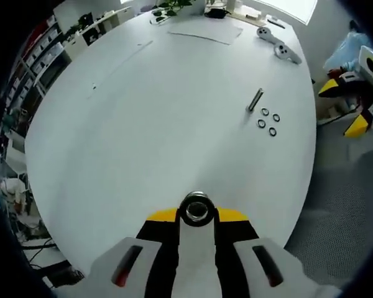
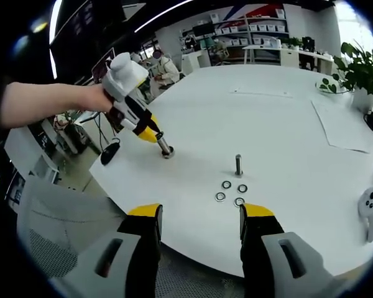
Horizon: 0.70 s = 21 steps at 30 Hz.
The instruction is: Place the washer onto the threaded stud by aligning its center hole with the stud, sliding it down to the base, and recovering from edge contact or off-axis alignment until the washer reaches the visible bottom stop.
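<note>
While the left tool [image 1: 197, 214] clamps a stud [image 1: 196, 209] on the table [image 1: 143, 124], the right tool [image 2: 200, 217] gapes empty near four washers [image 2: 230, 192].

A smooth, matt white table [image 2: 286, 124] carries four small washers [image 2: 231, 192] of bright, shiny metal just ahead of the right gripper [image 2: 201, 214], beside an upright stud [image 2: 239, 165] of dull grey metal. The left gripper [image 1: 198, 214], in glossy white plastic with yellow-and-black jaw tips, is closed around another shiny metal stud [image 1: 196, 210]. Beyond the right gripper lie matt sheets of paper [image 2: 345, 127] and smooth grey plastic controllers [image 2: 368, 211]. Beside the left gripper, the floor [image 1: 336, 211] looks like rough grey carpet.
</note>
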Motion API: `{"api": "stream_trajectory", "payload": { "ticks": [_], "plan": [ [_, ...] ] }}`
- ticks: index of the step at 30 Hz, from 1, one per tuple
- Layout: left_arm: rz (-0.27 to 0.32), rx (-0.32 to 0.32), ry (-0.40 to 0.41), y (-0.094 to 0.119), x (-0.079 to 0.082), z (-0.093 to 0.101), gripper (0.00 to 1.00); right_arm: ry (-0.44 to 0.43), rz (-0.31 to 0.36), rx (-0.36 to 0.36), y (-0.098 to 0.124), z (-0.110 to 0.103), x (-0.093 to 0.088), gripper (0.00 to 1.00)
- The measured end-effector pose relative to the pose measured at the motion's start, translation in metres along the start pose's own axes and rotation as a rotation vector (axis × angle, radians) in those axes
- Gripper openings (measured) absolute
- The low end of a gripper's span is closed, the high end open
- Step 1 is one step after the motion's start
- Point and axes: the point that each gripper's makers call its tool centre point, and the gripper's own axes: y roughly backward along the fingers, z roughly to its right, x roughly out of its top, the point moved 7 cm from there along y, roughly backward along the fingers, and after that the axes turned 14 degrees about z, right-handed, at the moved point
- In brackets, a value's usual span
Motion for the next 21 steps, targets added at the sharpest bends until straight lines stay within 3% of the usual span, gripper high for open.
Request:
{"api": "stream_trajectory", "payload": {
  "ticks": [21],
  "plan": [
    [-0.08, 0.016, -0.046, -0.03, -0.011, 0.002, 0.18, 0.004, 0.001, 0.007, 0.0, -0.002, 0.0, 0.52]
  ]
}}
